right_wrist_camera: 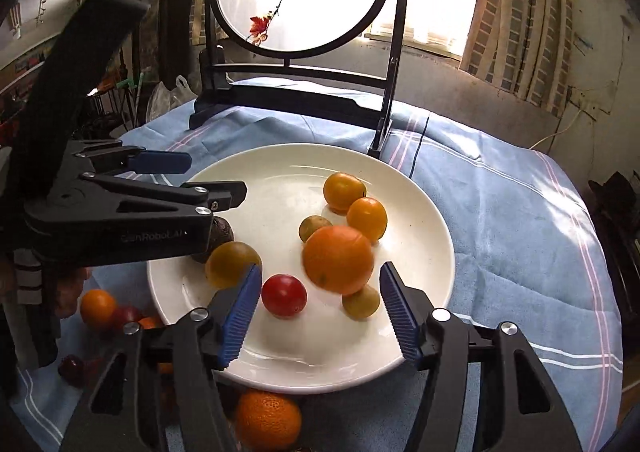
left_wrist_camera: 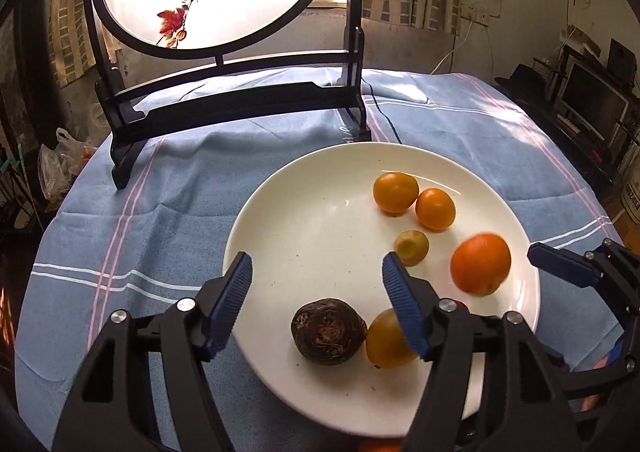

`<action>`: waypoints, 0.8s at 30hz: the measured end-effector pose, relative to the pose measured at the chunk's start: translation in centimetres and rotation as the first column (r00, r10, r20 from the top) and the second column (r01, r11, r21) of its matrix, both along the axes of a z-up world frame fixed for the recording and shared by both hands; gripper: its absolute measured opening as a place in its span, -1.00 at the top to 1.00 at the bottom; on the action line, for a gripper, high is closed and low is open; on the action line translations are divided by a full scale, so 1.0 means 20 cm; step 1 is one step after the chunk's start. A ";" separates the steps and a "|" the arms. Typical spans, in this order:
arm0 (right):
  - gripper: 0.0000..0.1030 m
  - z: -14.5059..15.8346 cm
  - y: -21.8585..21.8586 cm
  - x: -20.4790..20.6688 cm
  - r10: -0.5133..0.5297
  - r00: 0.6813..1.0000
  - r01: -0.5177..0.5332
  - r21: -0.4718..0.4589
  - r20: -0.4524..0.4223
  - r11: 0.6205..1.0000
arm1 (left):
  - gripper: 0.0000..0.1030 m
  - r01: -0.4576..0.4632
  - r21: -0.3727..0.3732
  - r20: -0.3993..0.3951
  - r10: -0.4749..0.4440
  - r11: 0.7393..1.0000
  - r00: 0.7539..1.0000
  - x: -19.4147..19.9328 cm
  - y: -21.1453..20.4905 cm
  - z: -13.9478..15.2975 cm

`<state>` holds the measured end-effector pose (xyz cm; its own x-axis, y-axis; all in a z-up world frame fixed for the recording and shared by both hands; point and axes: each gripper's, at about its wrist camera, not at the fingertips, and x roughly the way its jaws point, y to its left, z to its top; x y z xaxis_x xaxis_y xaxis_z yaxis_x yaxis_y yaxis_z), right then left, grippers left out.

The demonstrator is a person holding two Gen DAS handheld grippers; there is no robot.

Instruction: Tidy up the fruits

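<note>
A white plate (left_wrist_camera: pixel 312 220) (right_wrist_camera: pixel 280 172) on the blue cloth holds several fruits. A large orange (left_wrist_camera: pixel 480 264) (right_wrist_camera: pixel 338 258), slightly blurred, lies between my right gripper's open fingers. Two small orange fruits (left_wrist_camera: pixel 395 192) (right_wrist_camera: pixel 344 186) lie at the far side. A red tomato (right_wrist_camera: pixel 284 295), yellow-green fruits (right_wrist_camera: pixel 233 264) (right_wrist_camera: pixel 361 302) and a dark wrinkled fruit (left_wrist_camera: pixel 328 330) also lie on the plate. My left gripper (left_wrist_camera: pixel 316 292) is open and empty above the dark fruit. My right gripper (right_wrist_camera: pixel 320 308) is open over the plate's near part.
A round painted screen on a black stand (left_wrist_camera: pixel 224 108) (right_wrist_camera: pixel 296 92) stands behind the plate. More fruits lie on the cloth by the plate's near edge: an orange (right_wrist_camera: pixel 267 418), a small orange fruit (right_wrist_camera: pixel 97 307) and red ones (right_wrist_camera: pixel 72 368). The left gripper (right_wrist_camera: pixel 120 208) reaches in from the left.
</note>
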<state>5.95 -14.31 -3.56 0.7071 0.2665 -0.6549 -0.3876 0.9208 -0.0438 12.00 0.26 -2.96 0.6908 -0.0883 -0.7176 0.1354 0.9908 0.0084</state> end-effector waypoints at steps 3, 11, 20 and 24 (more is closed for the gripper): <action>-0.20 0.04 -0.04 -0.07 0.006 1.000 -0.005 0.055 -0.010 0.998 | -0.28 -0.017 -0.034 0.013 0.017 0.999 1.000 -0.03 0.05 0.05; -0.27 0.10 -0.06 -0.37 0.118 0.991 -0.105 0.189 -0.061 0.976 | -0.45 0.065 0.032 0.092 -0.067 0.997 0.993 -0.34 0.05 0.13; -0.29 -0.08 0.09 -0.65 0.269 0.957 -0.264 0.056 -0.111 0.963 | -0.63 0.204 0.119 0.048 -0.211 0.972 0.976 -0.87 0.22 -0.01; -0.16 -0.14 0.14 -0.64 0.268 0.952 -0.267 0.028 -0.148 0.963 | -0.62 0.254 0.158 -0.021 -0.254 0.954 0.967 -0.97 0.22 -0.12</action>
<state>-6.92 -11.51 -6.35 0.5039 0.4375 -0.7448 -0.6211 0.7827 0.0396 -7.33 4.62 -5.37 0.6602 -0.1460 -0.7368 0.3822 0.9097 0.1622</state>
